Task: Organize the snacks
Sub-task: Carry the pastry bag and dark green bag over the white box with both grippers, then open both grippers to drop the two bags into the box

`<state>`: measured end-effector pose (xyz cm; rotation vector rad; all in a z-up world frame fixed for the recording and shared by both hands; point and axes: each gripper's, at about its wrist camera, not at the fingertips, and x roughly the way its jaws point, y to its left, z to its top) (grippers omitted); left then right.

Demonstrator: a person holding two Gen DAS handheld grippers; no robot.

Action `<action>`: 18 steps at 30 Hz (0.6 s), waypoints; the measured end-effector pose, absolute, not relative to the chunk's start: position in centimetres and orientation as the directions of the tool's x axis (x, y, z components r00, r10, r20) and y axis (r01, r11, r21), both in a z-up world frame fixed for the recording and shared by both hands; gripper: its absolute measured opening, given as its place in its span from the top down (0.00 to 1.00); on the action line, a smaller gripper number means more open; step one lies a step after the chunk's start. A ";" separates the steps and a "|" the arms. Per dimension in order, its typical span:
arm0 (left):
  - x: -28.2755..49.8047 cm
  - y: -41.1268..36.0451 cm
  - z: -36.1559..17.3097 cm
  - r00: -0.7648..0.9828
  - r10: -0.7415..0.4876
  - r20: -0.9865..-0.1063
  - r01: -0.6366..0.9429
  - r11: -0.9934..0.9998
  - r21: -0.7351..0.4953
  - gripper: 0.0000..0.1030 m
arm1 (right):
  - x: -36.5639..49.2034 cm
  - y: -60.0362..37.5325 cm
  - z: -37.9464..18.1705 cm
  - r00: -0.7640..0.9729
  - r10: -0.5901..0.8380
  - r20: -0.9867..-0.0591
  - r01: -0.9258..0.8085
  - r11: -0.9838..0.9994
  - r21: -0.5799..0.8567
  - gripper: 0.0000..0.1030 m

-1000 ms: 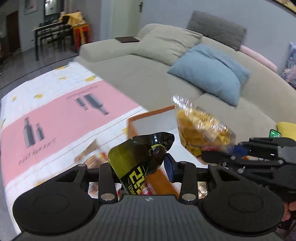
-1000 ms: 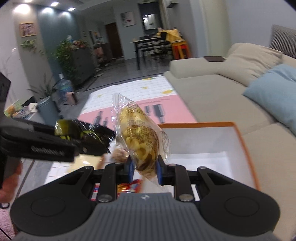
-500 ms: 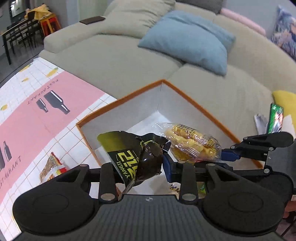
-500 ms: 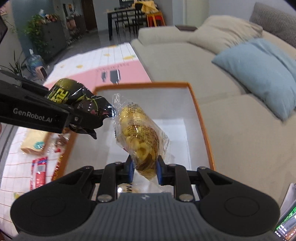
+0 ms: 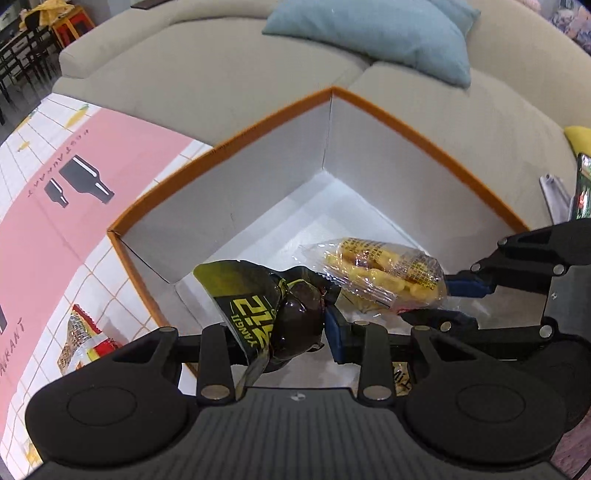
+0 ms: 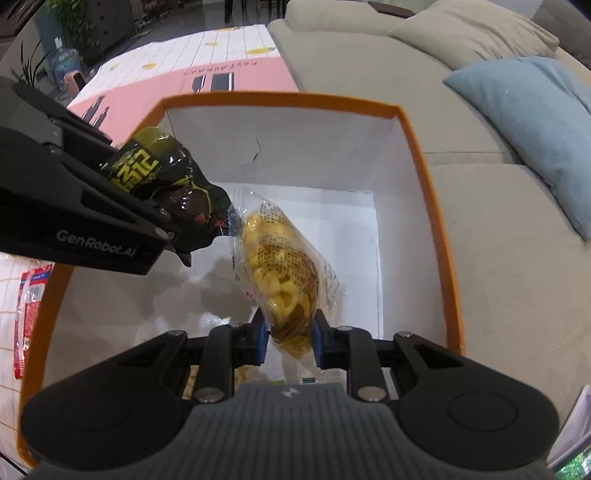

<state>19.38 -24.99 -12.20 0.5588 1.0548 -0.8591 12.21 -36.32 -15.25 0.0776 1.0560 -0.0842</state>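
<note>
Both held packets (image 5: 384, 273) lowered deeper over box (image 5: 424, 122).

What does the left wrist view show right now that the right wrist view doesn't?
Only the left wrist view shows the loose snack packet on the tablecloth outside the box's near-left wall, and the phone on the sofa. Only the right wrist view shows the red packet beside the box and the plant across the room. Both show the orange-rimmed box, the left gripper shut on the dark snack bag, and the right gripper shut on the yellow snack bag, both over the box.
</note>
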 end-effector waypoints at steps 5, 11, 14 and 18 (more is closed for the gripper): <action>19.0 -25.2 -12.6 0.265 -0.305 -0.915 0.842 0.535 0.066 0.61 | 12.7 -36.0 -15.5 0.481 -0.031 -0.876 0.093 0.996 0.016 0.79; 19.1 -24.8 -12.1 0.271 -0.324 -0.907 0.836 0.546 0.054 0.46 | 12.6 -35.9 -15.6 0.485 -0.017 -0.874 0.094 0.995 0.033 0.77; 18.9 -24.5 -11.5 0.278 -0.337 -0.900 0.837 0.545 0.055 0.38 | 12.7 -35.9 -15.5 0.485 -0.003 -0.874 0.096 0.994 0.050 0.72; 18.3 -24.2 -10.7 0.295 -0.341 -0.892 0.838 0.541 0.071 0.38 | 12.8 -35.7 -15.5 0.484 0.015 -0.875 0.085 0.994 0.064 0.67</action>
